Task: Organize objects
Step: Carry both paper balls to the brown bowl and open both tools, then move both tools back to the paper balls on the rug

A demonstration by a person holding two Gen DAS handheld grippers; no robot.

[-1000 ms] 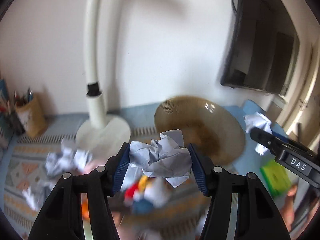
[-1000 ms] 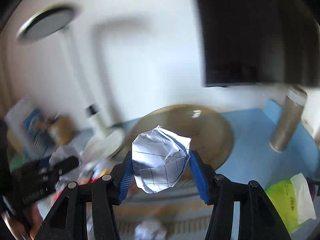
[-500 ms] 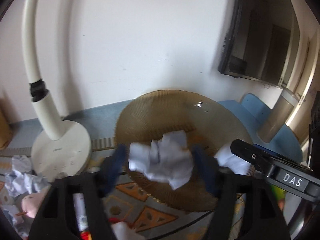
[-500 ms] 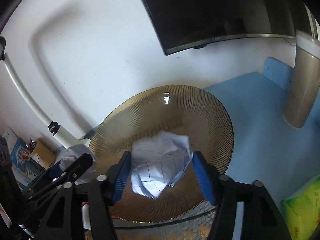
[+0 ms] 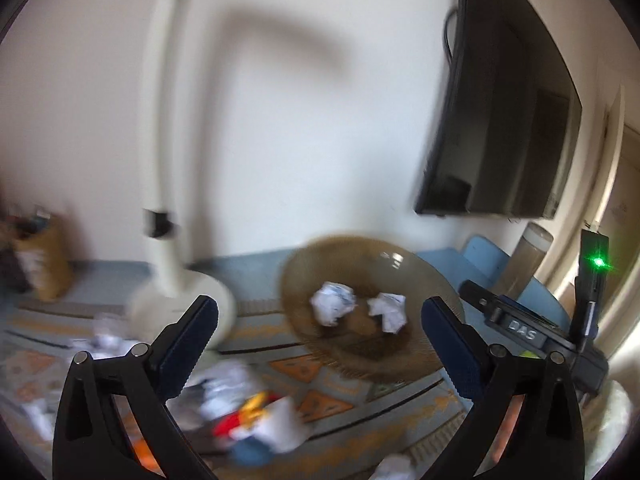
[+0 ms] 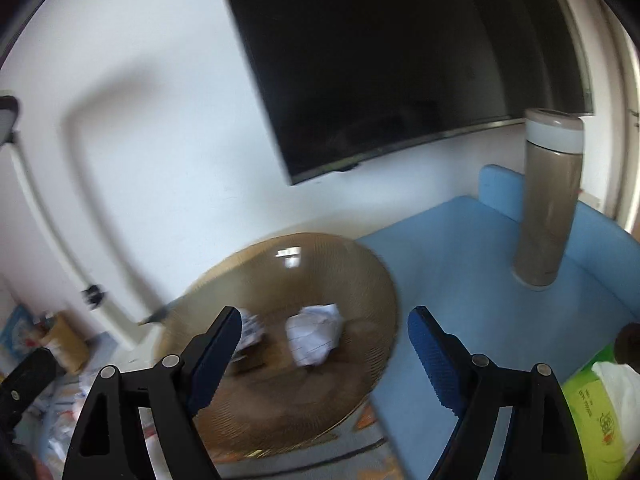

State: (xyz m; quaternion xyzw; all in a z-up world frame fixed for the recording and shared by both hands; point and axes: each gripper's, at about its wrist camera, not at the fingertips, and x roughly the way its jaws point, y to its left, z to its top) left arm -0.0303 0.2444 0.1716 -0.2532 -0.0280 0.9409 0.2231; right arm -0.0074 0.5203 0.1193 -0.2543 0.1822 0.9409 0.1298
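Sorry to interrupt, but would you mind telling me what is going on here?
A person is tidying crumpled paper off a cluttered table with handheld tongs. Both the left tongs and the right tongs are open and empty. Two paper balls lie in the brown bowl. More crumpled paper remains on the patterned mat.

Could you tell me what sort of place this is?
Probably a room at home: a dark flat screen hangs on the white wall, with a white gooseneck desk lamp and a ribbed amber glass bowl on a cluttered table.
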